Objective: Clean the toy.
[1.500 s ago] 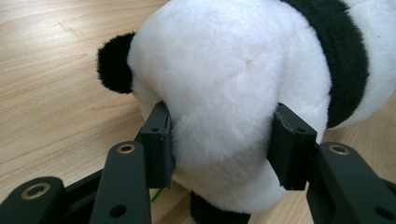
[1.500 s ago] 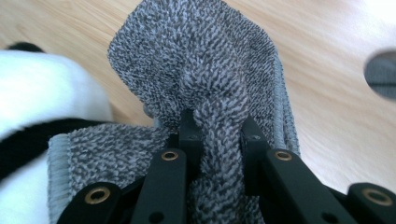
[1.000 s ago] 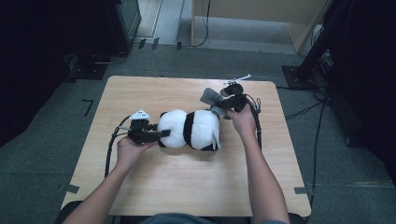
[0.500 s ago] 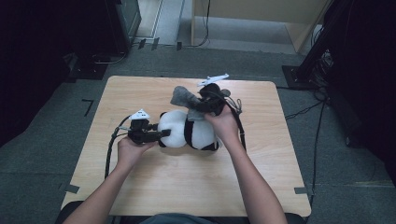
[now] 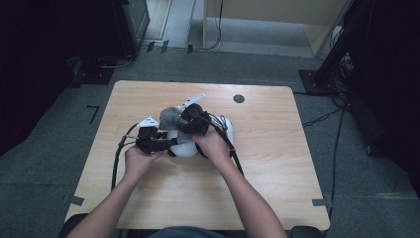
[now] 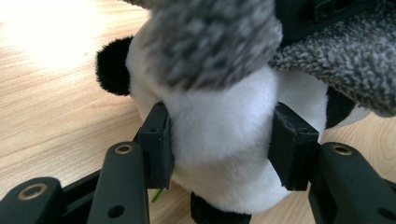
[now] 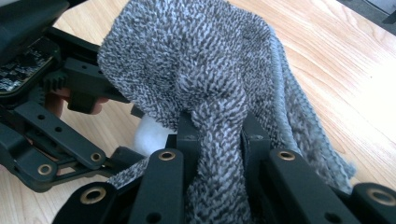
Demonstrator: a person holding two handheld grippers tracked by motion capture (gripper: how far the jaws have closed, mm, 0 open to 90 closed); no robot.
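A black-and-white panda plush (image 5: 187,148) lies on the wooden table (image 5: 277,163) near its middle. My left gripper (image 5: 169,144) comes in from the left and is shut on the plush, whose white body (image 6: 219,126) bulges between the two pads. My right gripper (image 5: 184,119) hangs just above the plush and is shut on a grey knitted cloth (image 5: 169,119). A fold of that cloth (image 7: 196,60) is pinched between the right gripper's (image 7: 217,135) jaws, and the rest drapes over the panda's top (image 6: 210,42). The left gripper (image 7: 51,126) is close by in the right gripper view.
A small dark round hole (image 5: 238,98) marks the table's far right part. Black cables (image 5: 118,158) trail from both grippers across the tabletop. Dark cabinets and floor cables surround the table.
My right gripper has carried the grey cloth leftward, from the plush's right end to over its left part next to the left gripper. The left gripper has kept its hold and place.
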